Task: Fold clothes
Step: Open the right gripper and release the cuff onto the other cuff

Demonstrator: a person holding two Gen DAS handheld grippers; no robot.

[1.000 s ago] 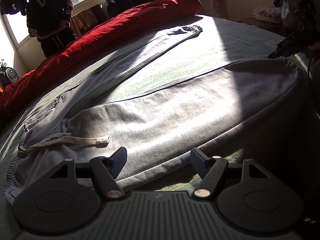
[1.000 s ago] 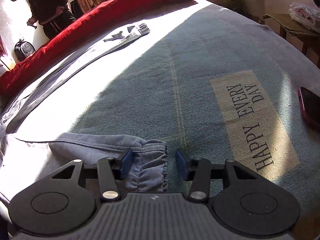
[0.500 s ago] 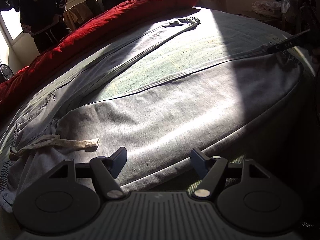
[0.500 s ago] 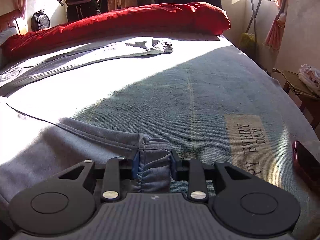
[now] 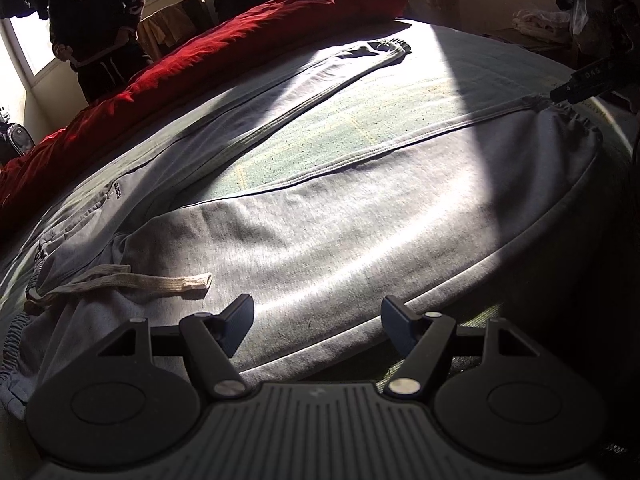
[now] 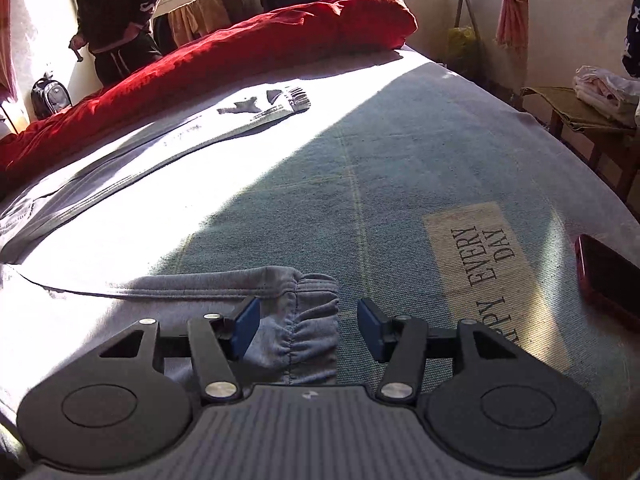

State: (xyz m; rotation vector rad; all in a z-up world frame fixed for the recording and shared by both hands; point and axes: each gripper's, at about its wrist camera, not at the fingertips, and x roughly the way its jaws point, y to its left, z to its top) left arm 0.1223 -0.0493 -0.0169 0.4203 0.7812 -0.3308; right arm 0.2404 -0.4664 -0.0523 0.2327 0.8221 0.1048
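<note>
grey sweatpants [image 5: 340, 236] lie flat on the bed [image 6: 400, 168], legs running lengthwise away from the waistband w/ drawstring [image 5: 132, 284], splayed in a v; far leg's cuff ends near the red duvet [image 6: 280, 36]. fabric's smooth, half in sun. left gripper [image 5: 316, 320] low over the near leg, jaws apart, nothing in them. right gripper [image 6: 306, 324] jaws released, straddling the near cuff [image 6: 308, 320], not pinching.
</note>
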